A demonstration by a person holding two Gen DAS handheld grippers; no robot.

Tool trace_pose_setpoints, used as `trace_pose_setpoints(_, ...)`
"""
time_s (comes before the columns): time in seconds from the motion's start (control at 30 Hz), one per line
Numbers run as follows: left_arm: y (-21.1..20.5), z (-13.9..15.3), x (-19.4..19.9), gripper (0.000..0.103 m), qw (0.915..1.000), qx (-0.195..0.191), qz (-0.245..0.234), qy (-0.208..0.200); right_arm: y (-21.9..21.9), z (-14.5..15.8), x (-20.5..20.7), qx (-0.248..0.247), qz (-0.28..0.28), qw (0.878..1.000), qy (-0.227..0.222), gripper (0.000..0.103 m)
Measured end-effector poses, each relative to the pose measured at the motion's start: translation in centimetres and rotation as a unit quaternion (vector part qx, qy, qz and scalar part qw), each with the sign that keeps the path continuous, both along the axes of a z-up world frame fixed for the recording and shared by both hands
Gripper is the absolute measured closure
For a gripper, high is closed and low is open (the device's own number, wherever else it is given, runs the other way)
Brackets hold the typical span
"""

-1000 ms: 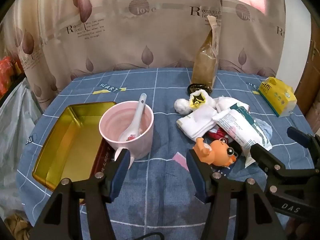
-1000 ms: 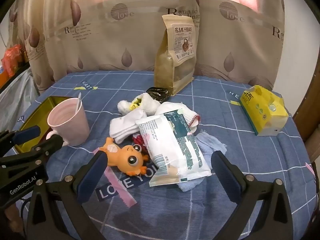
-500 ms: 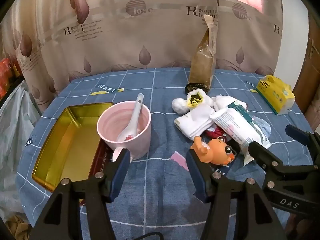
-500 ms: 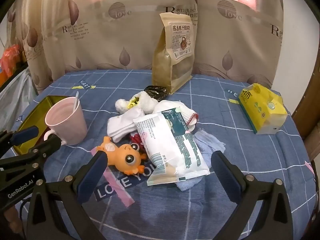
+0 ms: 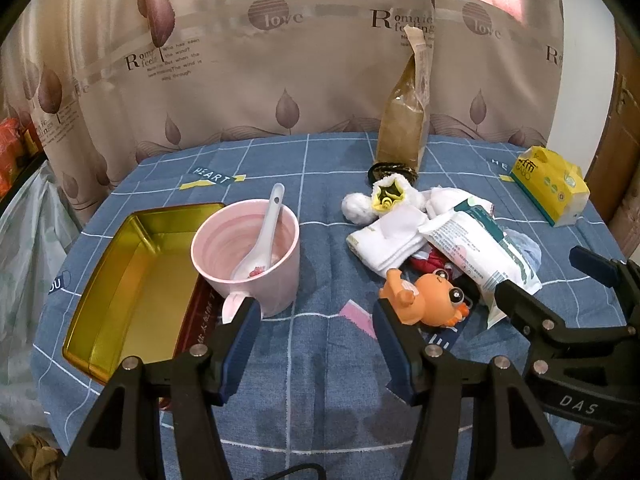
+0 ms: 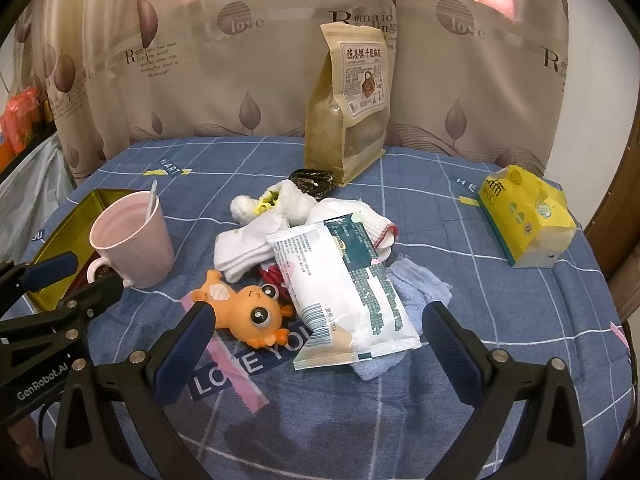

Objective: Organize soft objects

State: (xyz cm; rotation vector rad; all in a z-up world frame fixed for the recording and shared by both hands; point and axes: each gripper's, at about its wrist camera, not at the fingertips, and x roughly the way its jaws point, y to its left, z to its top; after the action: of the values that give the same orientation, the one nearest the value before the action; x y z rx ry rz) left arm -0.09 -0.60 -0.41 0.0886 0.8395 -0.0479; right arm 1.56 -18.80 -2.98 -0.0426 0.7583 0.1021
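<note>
A heap of soft things lies mid-table: an orange squeaky toy (image 6: 248,308), white socks (image 6: 248,248), a white fluffy toy with yellow centre (image 6: 276,202), a white wipes pack (image 6: 344,292) and a blue cloth (image 6: 416,292) under it. The toy (image 5: 430,300), socks (image 5: 390,240) and pack (image 5: 476,248) also show in the left wrist view. My left gripper (image 5: 316,332) is open and empty, just short of the toy and the pink mug. My right gripper (image 6: 320,336) is open wide and empty, in front of the pack.
A pink mug (image 5: 248,256) with a white spoon stands beside a gold tin tray (image 5: 132,280) at the left. A tall brown pouch (image 6: 348,108) stands at the back. A yellow tissue pack (image 6: 528,216) lies at the right. A curtain hangs behind the table.
Both grippers have drawn back slightly from the heap and stayed open. Nothing on the table has moved.
</note>
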Motion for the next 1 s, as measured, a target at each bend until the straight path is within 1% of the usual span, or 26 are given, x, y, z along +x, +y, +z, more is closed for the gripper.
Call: trace_pose_setpoints(1.0, -0.21, -0.67, 0.0, 0.043, 1.0, -0.001, -0.005, 0.008, 0.38, -0.38, 0.1, 0.0, 0.004, 1.0, 0.009, 0.0)
